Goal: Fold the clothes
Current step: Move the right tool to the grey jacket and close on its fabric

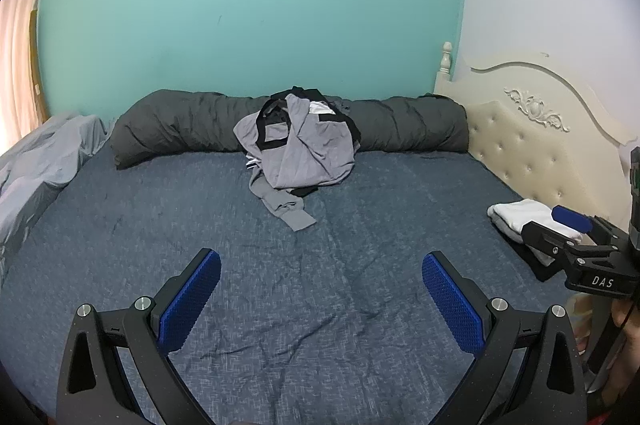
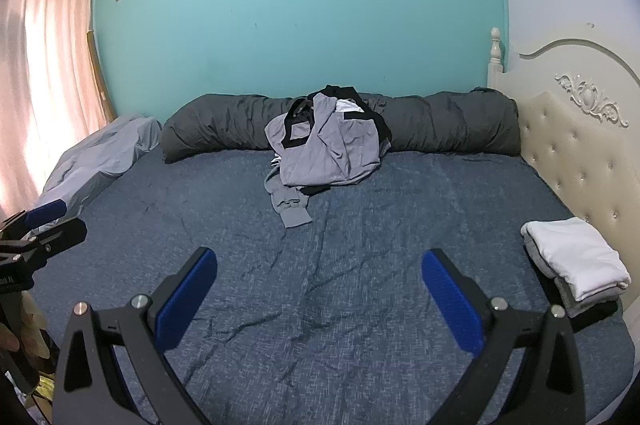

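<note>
Bare blue sheet (image 2: 320,285) lies open up to the clothes heap (image 2: 328,145); folded stack (image 2: 576,261) crowds the headboard (image 2: 568,145).

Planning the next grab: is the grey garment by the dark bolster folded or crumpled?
Crumpled: the grey garment lies bunched, one sleeve trailing across the bedsheet.

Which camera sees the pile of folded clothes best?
The right wrist view. There the folded stack lies whole and unblocked beside the cream headboard, white piece on top. In the left wrist view the stack is smaller, at the edge, and partly hidden behind the right tongs.
</note>
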`<state>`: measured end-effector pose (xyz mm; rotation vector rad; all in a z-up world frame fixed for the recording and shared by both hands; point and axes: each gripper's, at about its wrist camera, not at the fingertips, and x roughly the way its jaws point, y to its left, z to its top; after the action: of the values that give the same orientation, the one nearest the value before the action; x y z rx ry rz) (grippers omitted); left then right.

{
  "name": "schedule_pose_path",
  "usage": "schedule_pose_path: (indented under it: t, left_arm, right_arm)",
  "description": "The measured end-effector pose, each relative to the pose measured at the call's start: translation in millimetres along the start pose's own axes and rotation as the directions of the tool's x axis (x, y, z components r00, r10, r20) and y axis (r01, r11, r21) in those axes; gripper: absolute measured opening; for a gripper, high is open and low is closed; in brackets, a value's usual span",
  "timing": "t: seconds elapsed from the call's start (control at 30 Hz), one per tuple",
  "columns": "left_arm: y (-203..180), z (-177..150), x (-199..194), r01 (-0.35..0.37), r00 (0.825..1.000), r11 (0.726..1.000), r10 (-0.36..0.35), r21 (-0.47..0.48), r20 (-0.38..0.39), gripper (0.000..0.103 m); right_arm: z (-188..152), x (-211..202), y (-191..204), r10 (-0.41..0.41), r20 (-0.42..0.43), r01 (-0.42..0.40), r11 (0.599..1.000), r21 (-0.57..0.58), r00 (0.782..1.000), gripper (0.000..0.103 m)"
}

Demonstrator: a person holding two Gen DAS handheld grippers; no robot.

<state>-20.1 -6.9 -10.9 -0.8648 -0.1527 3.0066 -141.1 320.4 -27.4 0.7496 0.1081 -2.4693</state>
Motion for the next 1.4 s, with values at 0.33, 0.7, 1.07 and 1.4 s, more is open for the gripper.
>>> schedule_pose_path:
  t: [0.33,0.7,1.07,1.4]
  left_arm:
    - [14.2,6.4,52.2,-0.027,0.999,1.0,0.027,-0.013,-0.025,0.103]
    - [45.1,21.3,154.2,-0.042,0.998,0.998,0.039,-0.044,-0.051,0.103]
    - [99.9,28.0,292.2,0.001,0.998,0.988,-0.011,-0.155,-0.064,0.103]
    - [147.7,30.4,391.5,-0.058,0.995,0.976,0.039,-0.212,-0.093,0.103]
  right_arm:
    - [-0.9,56.4,-5.4,0.032,-0.029,-0.032,0.999,-0.014,0.999,0.103]
    - [21.7,170.8,-20.7,0.087,-0.052,-0.089,0.995,-0.036,0.995,0.103]
    - [39.7,340.7,-52.1,0.038,-0.149,-0.052,0.995,-0.084,0.988,0.103]
    - [64.5,478.4,-67.8,0.01,-0.2,-0.032,0.994,-0.107,0.98,0.103]
